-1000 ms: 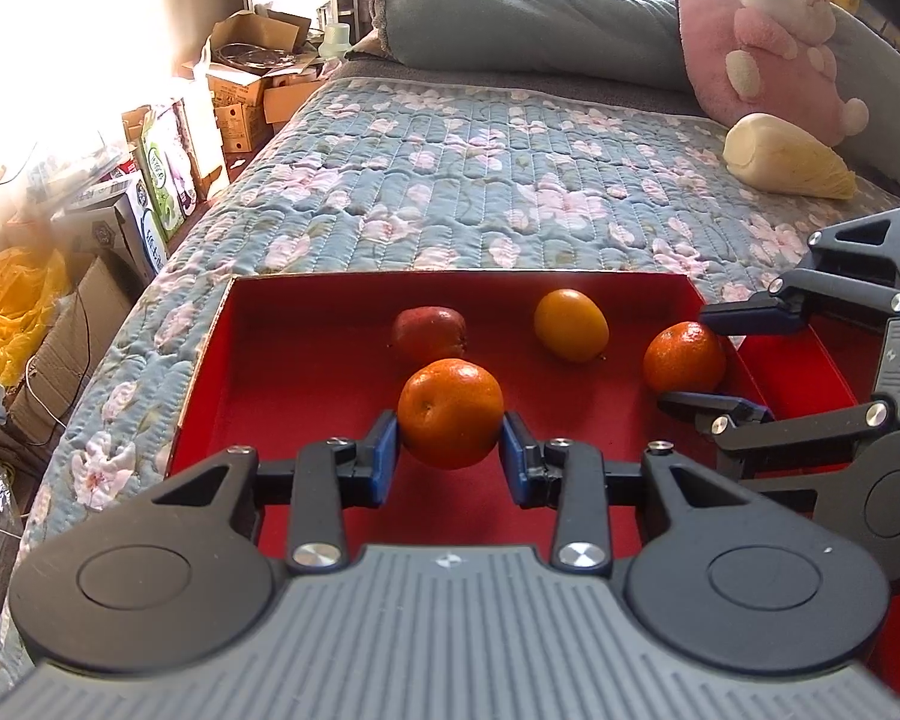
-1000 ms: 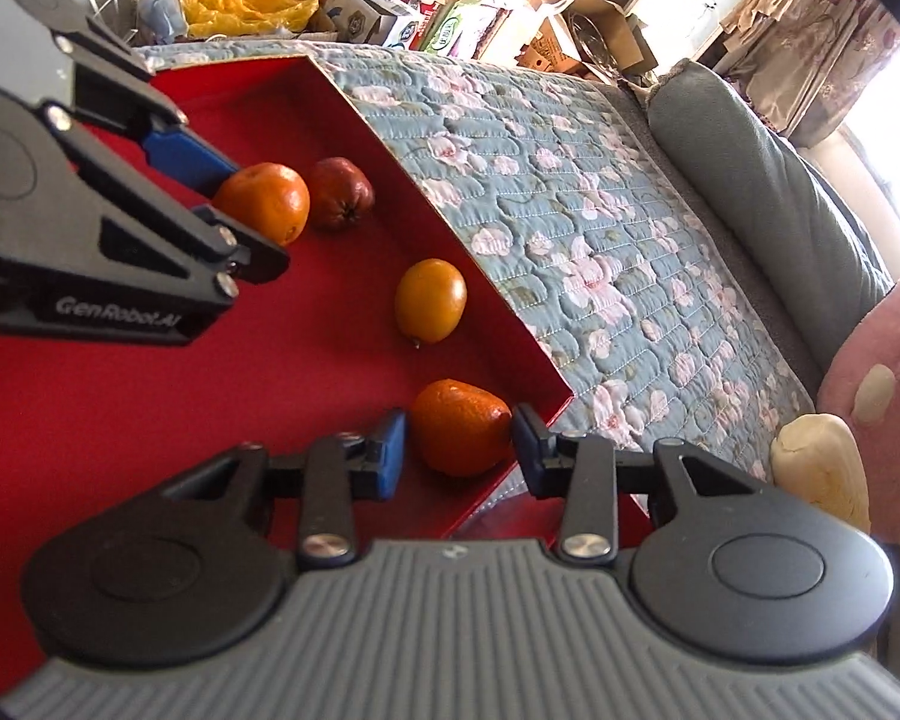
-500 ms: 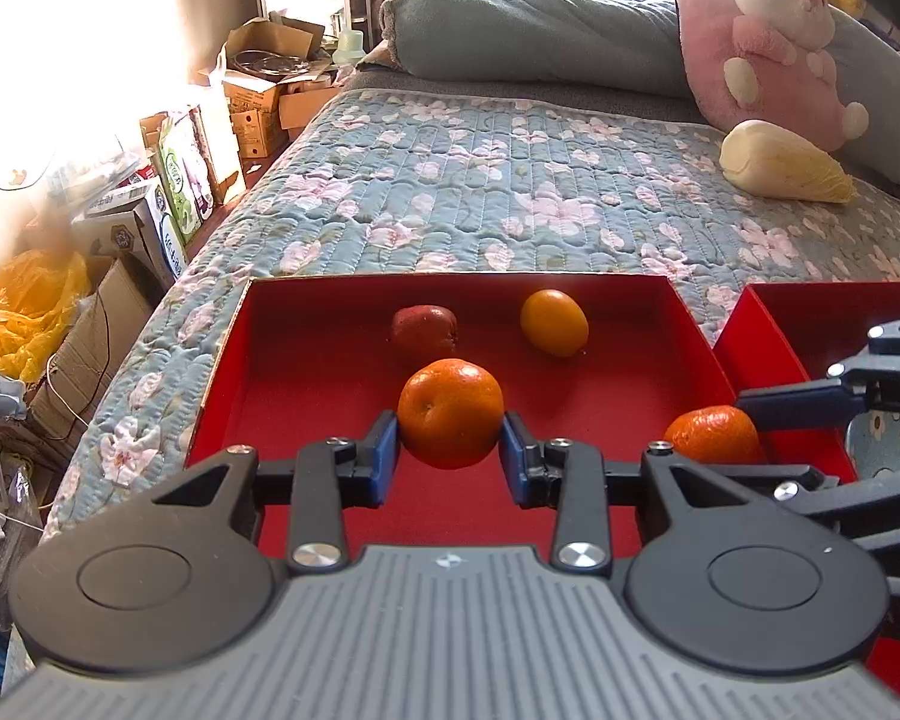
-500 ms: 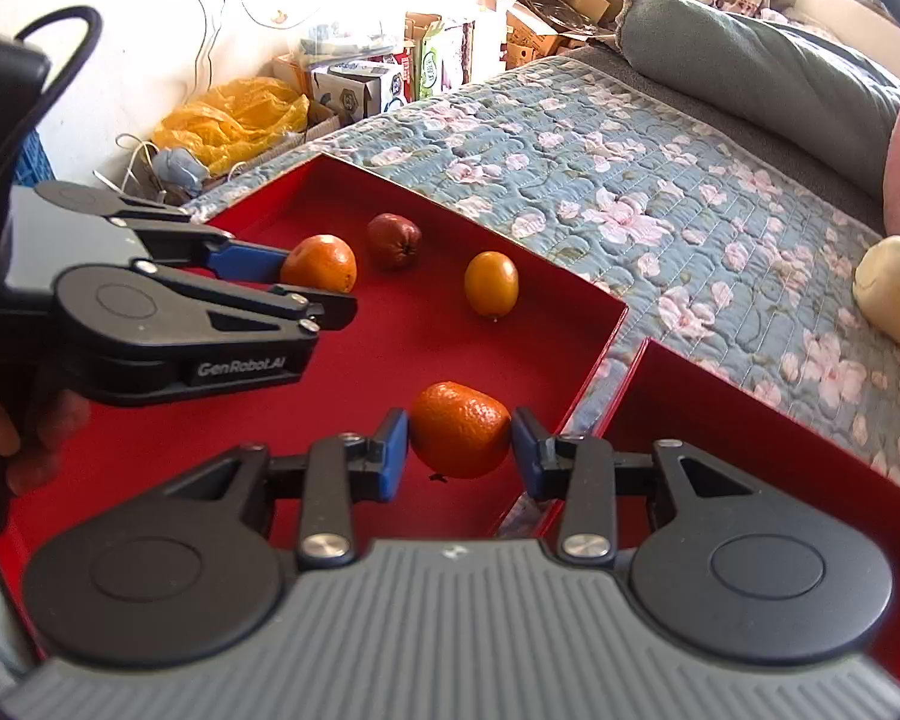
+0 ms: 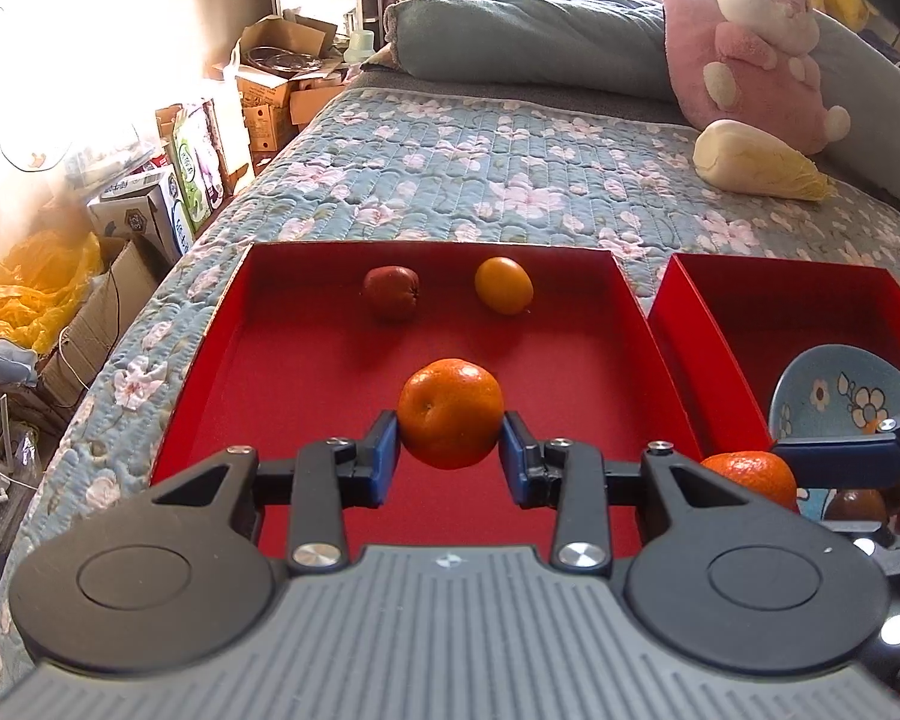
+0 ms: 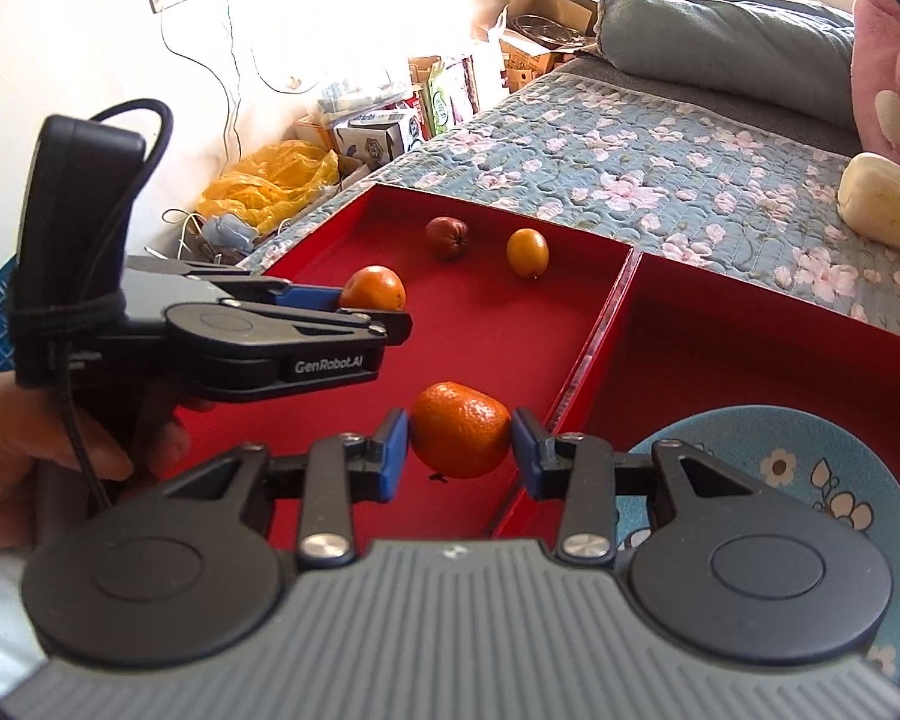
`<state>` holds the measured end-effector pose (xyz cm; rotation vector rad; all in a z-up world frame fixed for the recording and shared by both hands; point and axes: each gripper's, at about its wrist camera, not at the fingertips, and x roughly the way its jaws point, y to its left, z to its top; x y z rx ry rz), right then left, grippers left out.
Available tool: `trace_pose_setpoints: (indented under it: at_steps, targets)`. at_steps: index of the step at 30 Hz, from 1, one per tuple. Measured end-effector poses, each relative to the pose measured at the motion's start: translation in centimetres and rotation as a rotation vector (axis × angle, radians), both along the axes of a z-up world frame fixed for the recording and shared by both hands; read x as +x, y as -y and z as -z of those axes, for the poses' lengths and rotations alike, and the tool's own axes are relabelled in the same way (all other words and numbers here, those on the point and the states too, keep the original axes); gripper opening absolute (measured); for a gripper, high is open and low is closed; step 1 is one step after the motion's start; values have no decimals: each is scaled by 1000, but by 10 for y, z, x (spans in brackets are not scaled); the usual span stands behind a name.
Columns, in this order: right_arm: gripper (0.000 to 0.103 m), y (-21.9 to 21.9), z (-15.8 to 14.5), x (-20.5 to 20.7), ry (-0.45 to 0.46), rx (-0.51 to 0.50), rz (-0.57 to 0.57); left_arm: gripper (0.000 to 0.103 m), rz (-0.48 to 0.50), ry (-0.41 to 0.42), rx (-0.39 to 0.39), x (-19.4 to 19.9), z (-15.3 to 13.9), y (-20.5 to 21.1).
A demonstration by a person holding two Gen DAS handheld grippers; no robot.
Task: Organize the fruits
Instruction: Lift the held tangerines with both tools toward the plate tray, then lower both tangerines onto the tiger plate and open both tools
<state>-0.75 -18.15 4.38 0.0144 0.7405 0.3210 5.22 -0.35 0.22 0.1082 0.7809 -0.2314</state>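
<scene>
1. the left gripper (image 5: pixel 450 450) has its blue-padded jaws closed on a round orange mandarin (image 5: pixel 450 412), held above the floor of the left-hand shallow red cardboard tray (image 5: pixel 306 360).
2. the right gripper (image 6: pixel 461 450) clamps a second, slightly flattened orange mandarin (image 6: pixel 461 429) between its jaws, over the near right part of the same tray, close to the wall it shares with the second red tray (image 6: pixel 750 348).
3. at the far end of the left tray lie a dark red round fruit (image 5: pixel 391 293) and a smooth yellow-orange oval fruit (image 5: pixel 503 285), near each other but apart.
4. the second tray holds a pale blue bowl with flower prints (image 6: pixel 810 468) (its contents are mostly hidden behind the gripper in the left wrist view).
5. both trays sit side by side on a bed with a blue floral quilt (image 5: pixel 480 168); a pink plush toy (image 5: pixel 756 42) and a pale cabbage-shaped cushion (image 5: pixel 756 162) rest near the pillow end.
6. a bare hand (image 6: pixel 36 450) grips the left tool's handle.
</scene>
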Motion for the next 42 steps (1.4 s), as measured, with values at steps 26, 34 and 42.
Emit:
trace_pose_setpoints:
  at_steps: [26,34,42]
  targets:
    - [41,109,-5,-99,57,122,208,41,54,77,81,-53,-18,29]
    - [41,141,6,-115,52,129,283,41,107,98,46,-63,-35,53]
    - [41,154,13,-116,46,143,316,41,221,126,-4,-76,-53,101]
